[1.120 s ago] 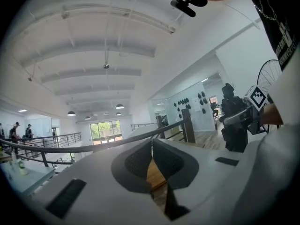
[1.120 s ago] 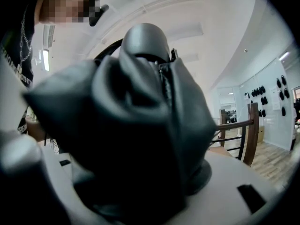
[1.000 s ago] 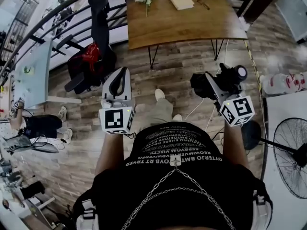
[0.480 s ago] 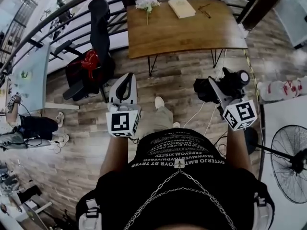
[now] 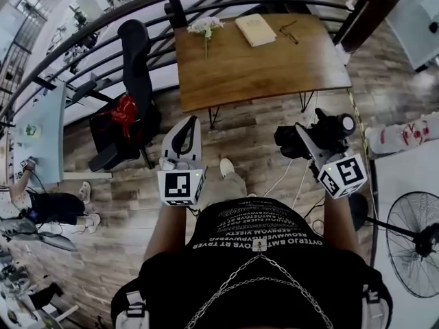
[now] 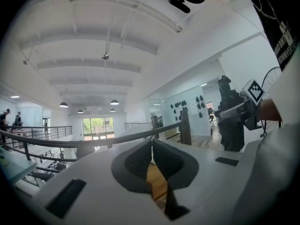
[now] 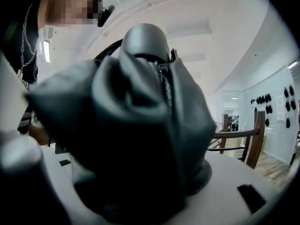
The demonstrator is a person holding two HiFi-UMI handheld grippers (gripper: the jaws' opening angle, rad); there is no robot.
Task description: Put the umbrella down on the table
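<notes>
A folded black umbrella (image 5: 317, 130) lies crosswise in my right gripper (image 5: 310, 141), which is shut on it; in the right gripper view the umbrella's bunched fabric (image 7: 140, 125) fills the frame and hides the jaws. My left gripper (image 5: 184, 134) is held out beside it, its dark pads (image 6: 140, 161) closed together with nothing between them. The wooden table (image 5: 260, 70) stands ahead of both grippers, across a strip of plank floor. Both grippers are short of its near edge.
On the table's far side lie a small bunch of white flowers (image 5: 204, 26), a book (image 5: 255, 29) and a pair of glasses (image 5: 289, 31). A black chair (image 5: 134, 74) with a red bag (image 5: 123, 108) stands left of it. A railing (image 5: 137, 9) runs behind. A floor fan (image 5: 413, 242) is at right.
Both grippers have moved forward towards the table, which now sits lower and nearer in the head view. The umbrella stays in the right gripper; the left jaws stay closed.
</notes>
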